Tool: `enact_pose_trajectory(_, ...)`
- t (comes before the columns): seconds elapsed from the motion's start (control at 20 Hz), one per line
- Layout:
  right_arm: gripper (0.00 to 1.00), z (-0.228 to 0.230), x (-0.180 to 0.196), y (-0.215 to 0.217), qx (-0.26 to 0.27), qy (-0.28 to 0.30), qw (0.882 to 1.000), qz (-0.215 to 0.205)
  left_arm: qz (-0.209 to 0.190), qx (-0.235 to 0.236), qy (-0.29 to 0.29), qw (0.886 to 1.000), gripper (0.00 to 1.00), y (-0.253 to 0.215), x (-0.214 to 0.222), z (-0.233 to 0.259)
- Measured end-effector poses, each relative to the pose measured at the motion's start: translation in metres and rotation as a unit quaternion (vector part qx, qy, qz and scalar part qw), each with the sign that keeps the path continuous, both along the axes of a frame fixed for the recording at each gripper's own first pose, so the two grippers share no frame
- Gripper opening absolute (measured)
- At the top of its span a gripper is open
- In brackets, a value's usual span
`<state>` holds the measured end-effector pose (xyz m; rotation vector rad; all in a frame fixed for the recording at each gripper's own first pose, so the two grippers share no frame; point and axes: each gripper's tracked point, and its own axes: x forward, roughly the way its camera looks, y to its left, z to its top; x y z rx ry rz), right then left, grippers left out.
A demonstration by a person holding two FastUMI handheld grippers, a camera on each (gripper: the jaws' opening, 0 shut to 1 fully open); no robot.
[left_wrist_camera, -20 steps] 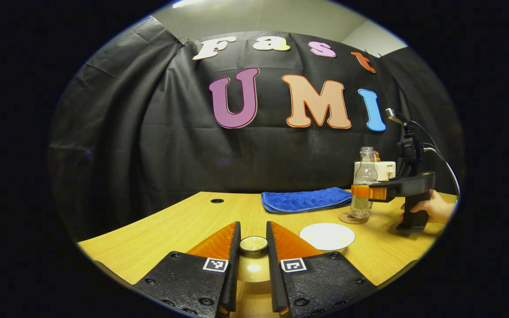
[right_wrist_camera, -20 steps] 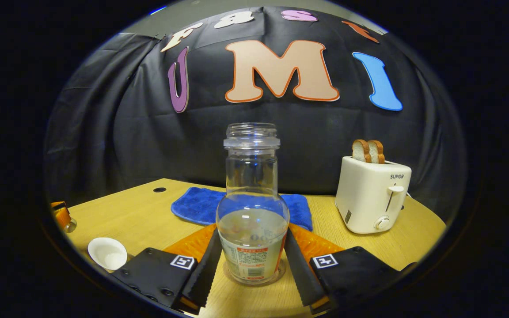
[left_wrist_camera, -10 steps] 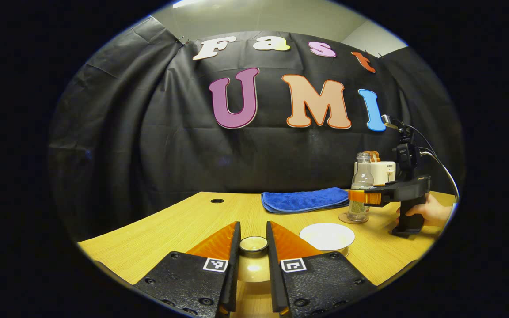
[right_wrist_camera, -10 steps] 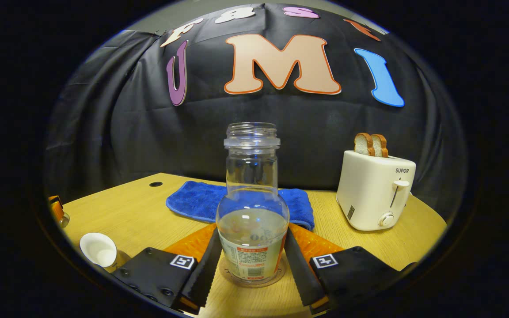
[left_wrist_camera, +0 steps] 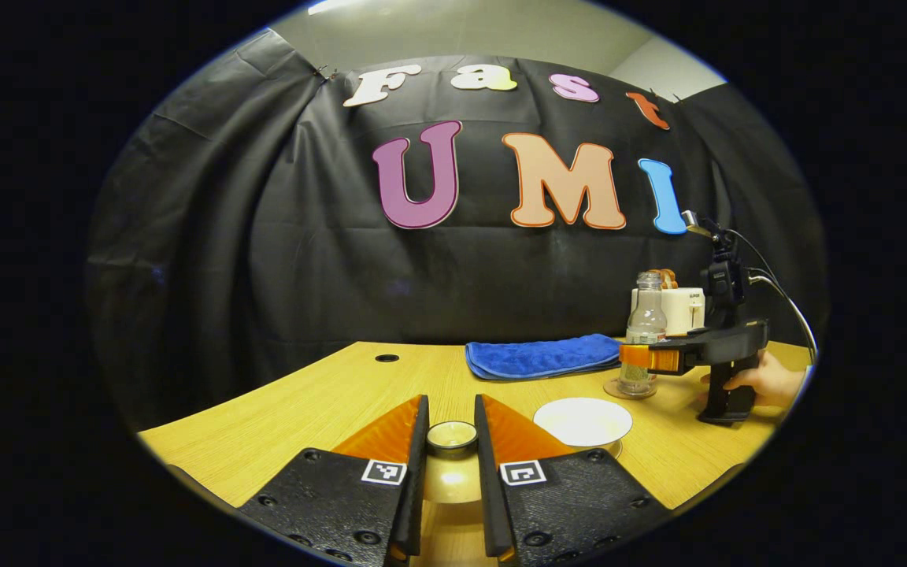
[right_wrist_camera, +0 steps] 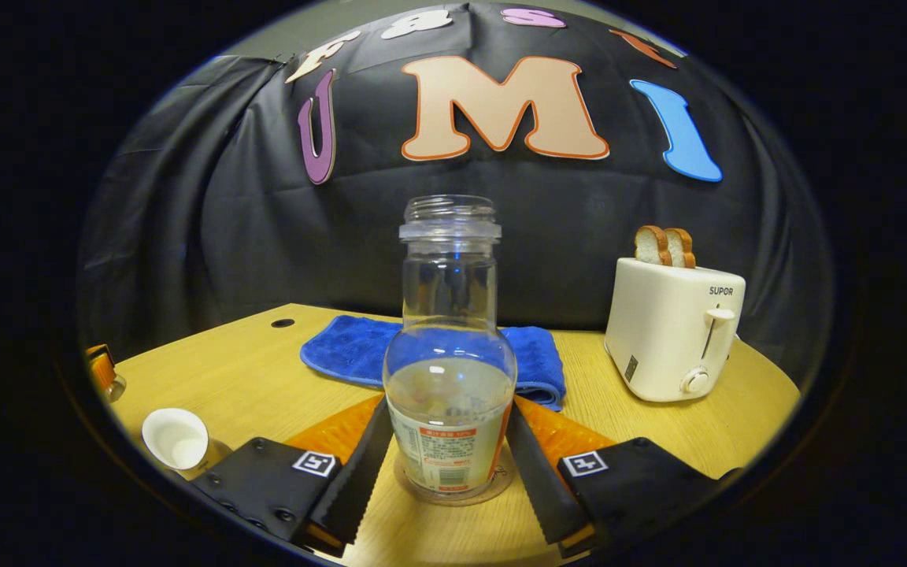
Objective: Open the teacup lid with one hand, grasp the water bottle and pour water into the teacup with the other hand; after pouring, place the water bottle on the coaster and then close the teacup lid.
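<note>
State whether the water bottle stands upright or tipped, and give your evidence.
Upright: the water bottle stands with its open mouth straight up, base on the coaster, water level flat.

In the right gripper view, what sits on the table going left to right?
Teacup → blue towel → water bottle on its coaster → toaster.

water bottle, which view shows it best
The right gripper view: the water bottle stands close and central on the coaster, between the right hand-held gripper fingers. The left gripper view has it small and far off at right, partly covered by that hand-held gripper.
</note>
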<state>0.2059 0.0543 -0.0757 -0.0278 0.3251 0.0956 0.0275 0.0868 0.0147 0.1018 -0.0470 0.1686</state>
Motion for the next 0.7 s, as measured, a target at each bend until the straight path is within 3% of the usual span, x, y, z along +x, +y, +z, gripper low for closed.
enact_pose_trajectory(0.05,0.85,0.001,-0.001,0.0,-0.002,-0.002,1.0,0.0,0.0,0.0,0.0,1.0,0.29,0.0,-0.001,0.0)
enact_pose_trajectory(0.2,0.93,0.004,-0.007,0.0,-0.009,-0.012,1.0,0.001,-0.004,0.0,0.0,1.0,0.29,-0.002,0.0,0.0)
enact_pose_trajectory(0.25,0.86,0.005,-0.009,0.0,-0.01,-0.016,1.0,0.002,-0.005,0.0,0.0,1.0,0.29,-0.002,0.001,0.0)
enact_pose_trajectory(0.3,0.99,0.008,-0.014,-0.001,-0.009,-0.019,1.0,0.001,-0.008,0.0,0.001,1.0,0.29,-0.004,0.004,-0.001)
enact_pose_trajectory(0.7,0.99,0.026,-0.065,-0.015,0.007,-0.05,0.999,0.012,-0.068,0.003,0.008,0.998,0.29,-0.034,0.034,-0.003)
